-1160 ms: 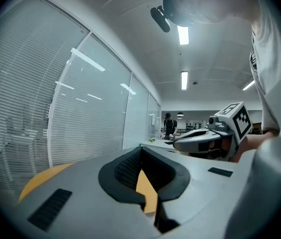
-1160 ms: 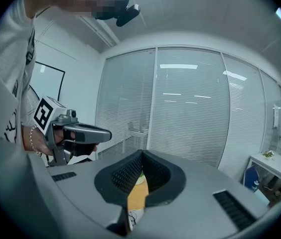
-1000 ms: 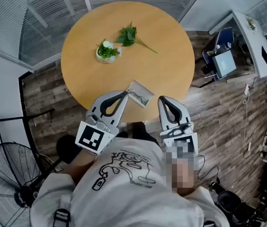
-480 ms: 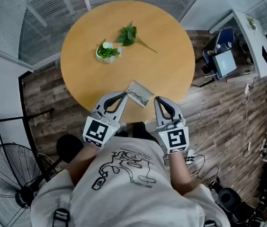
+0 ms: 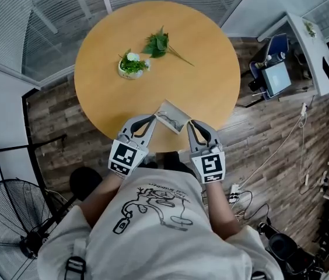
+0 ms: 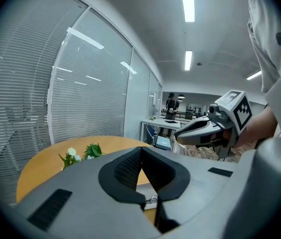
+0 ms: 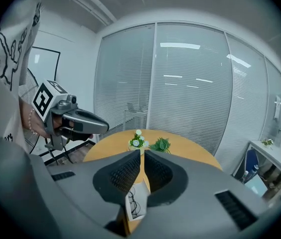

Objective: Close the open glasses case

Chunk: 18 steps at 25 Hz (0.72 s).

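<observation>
Jaws together; white glasses case (image 5: 172, 116) open.

From above the person's head, one camera looks steeply down on the round tabletop (image 5: 112, 92) from well off. The other two sit low and close behind their own fingers. The camera on the left gripper (image 5: 151, 118) faces across toward the right gripper (image 6: 178, 133), and its twin looks back. All three views share the small flower pot (image 5: 131, 65).
</observation>
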Tool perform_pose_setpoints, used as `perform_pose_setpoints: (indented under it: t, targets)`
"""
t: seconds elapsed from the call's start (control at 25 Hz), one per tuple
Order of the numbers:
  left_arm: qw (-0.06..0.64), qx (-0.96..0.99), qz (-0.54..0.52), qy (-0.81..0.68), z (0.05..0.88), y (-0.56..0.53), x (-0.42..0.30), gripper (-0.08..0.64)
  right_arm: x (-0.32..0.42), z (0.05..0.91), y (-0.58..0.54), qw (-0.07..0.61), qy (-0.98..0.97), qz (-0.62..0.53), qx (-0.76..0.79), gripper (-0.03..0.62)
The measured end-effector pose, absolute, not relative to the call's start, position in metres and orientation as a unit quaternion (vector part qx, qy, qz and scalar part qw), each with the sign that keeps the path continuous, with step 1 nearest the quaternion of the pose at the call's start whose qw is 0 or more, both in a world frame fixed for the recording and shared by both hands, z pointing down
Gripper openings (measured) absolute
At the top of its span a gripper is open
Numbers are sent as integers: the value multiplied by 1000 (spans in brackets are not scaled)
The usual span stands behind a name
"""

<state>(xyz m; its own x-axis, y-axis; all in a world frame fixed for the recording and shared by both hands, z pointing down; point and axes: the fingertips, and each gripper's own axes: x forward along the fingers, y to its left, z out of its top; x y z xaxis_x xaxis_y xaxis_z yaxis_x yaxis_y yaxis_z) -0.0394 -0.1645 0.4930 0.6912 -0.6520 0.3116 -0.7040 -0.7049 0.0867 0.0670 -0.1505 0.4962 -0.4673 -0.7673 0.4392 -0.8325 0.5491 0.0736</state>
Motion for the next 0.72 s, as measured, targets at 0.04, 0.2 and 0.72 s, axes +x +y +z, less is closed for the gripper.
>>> perform_pose_setpoints:
  t: [0.04,0.2,0.72]
  targets:
    - [101,914,133,-371,497,-166,-40,20,68,500,-151,219,-852,77,469,35]
    - [106,912,144,-370,516,-168,-44,20,67,518,-151,230,-849,82,469,38]
    - [120,906,183,-363,565,-174,-41,20,78,574,-158,274,-839,91,461,44]
